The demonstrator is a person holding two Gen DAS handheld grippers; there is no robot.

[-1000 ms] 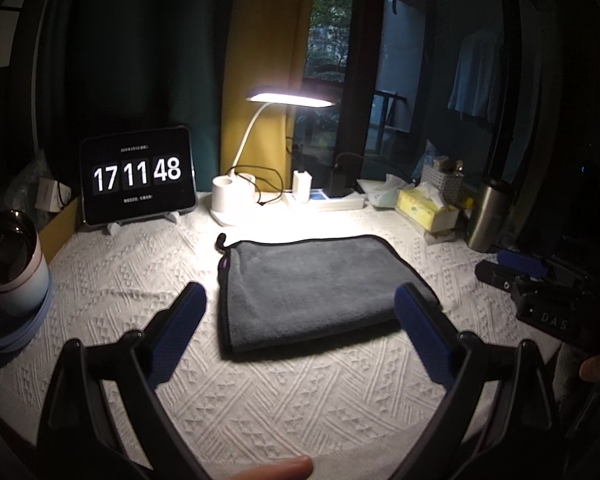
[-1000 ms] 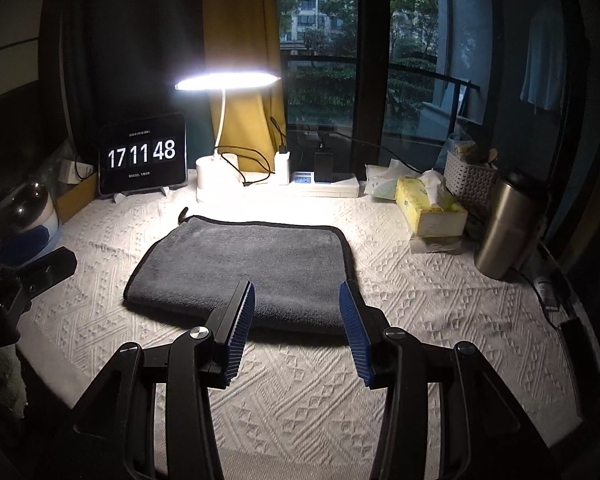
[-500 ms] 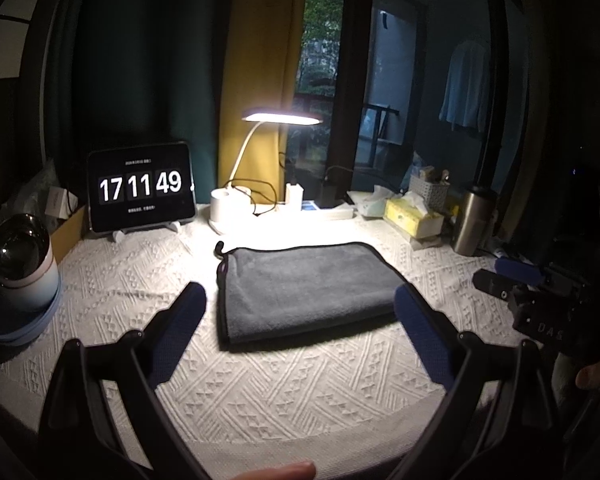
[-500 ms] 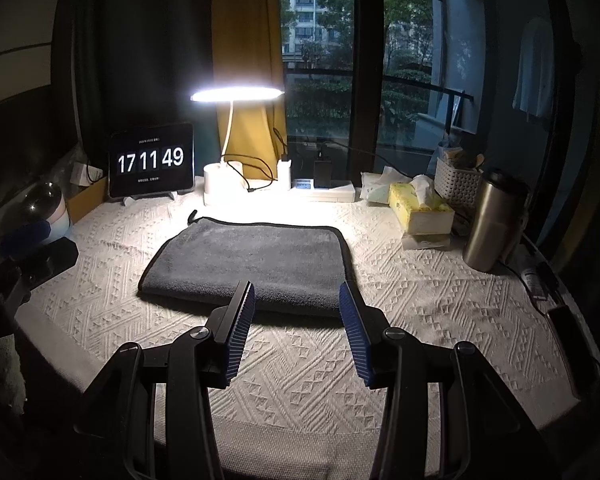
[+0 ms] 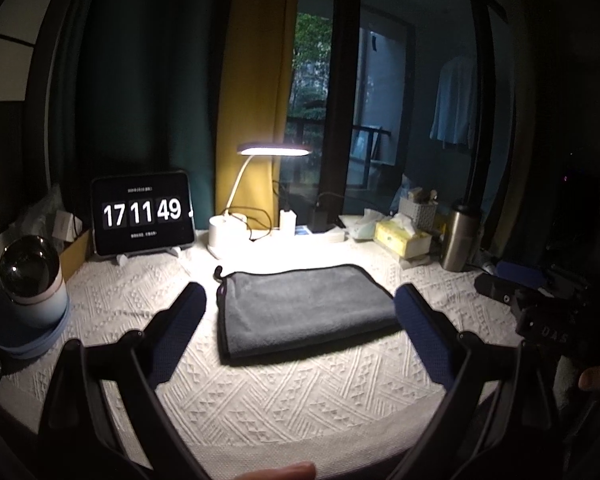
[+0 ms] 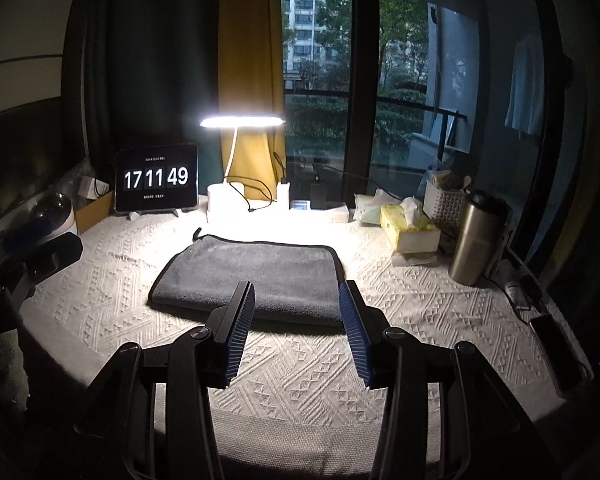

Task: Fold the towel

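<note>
A dark grey towel (image 5: 304, 312) with black edging lies folded flat on the white textured tablecloth; it also shows in the right wrist view (image 6: 256, 276). My left gripper (image 5: 300, 304) is open wide and empty, held above the table's near edge in front of the towel. My right gripper (image 6: 296, 300) is open and empty, its blue pads just short of the towel's near edge. Neither gripper touches the towel.
A tablet clock (image 5: 142, 212) and lit desk lamp (image 5: 274, 150) stand at the back. A tissue box (image 6: 410, 228), steel flask (image 6: 474, 240) and white basket (image 6: 446, 202) sit right. A round pot (image 5: 34, 284) sits left. A phone (image 6: 554, 340) lies at the right edge.
Both grippers have drawn back and up from the towel, so it looks smaller and farther. The towel has not moved. Both grippers stay open.
</note>
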